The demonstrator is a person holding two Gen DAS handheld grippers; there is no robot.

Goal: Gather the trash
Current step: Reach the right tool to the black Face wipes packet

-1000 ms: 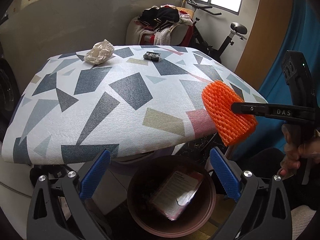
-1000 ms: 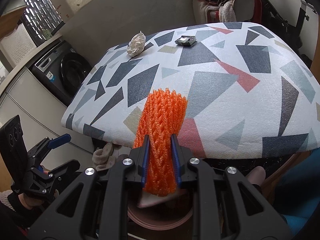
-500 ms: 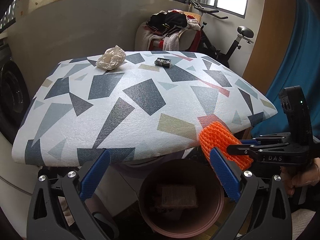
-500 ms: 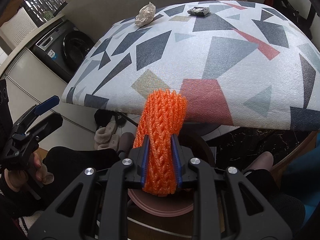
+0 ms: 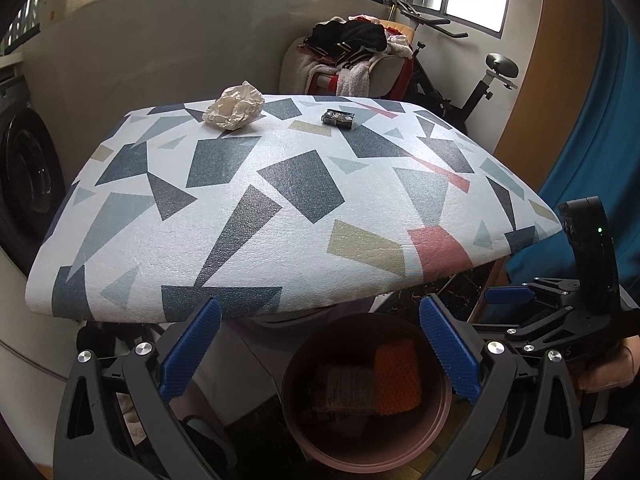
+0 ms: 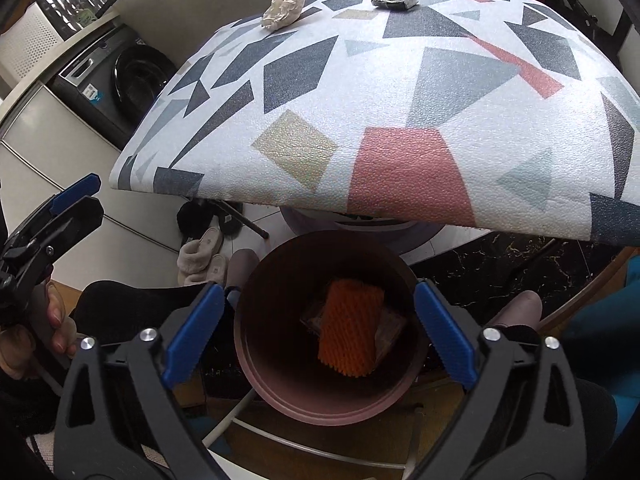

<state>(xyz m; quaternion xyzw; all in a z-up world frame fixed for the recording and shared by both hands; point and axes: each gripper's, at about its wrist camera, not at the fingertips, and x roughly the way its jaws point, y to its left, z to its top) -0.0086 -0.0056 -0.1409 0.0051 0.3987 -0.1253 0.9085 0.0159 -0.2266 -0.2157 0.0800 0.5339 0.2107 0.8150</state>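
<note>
An orange foam net (image 6: 352, 330) lies inside the brown round bin (image 6: 256, 384) on top of a flat packet (image 6: 390, 330); it also shows in the left wrist view (image 5: 396, 376), with the bin (image 5: 436, 428) below the table edge. My right gripper (image 6: 316, 336) is open and empty above the bin. My left gripper (image 5: 320, 352) is open and empty, in front of the table edge. A crumpled paper ball (image 5: 234, 106) and a small dark wrapper (image 5: 339, 117) lie at the far side of the patterned table (image 5: 280, 208).
A washing machine (image 6: 120, 76) stands left of the table. Slippers (image 6: 200, 258) lie on the floor under it. A chair heaped with clothes (image 5: 352, 60) and an exercise bike (image 5: 480, 80) stand behind the table. A blue curtain (image 5: 600, 140) hangs at right.
My right gripper moved off the table edge to over the bin, opened and let go of the orange net, which now lies in the bin. The left gripper drew back a little.
</note>
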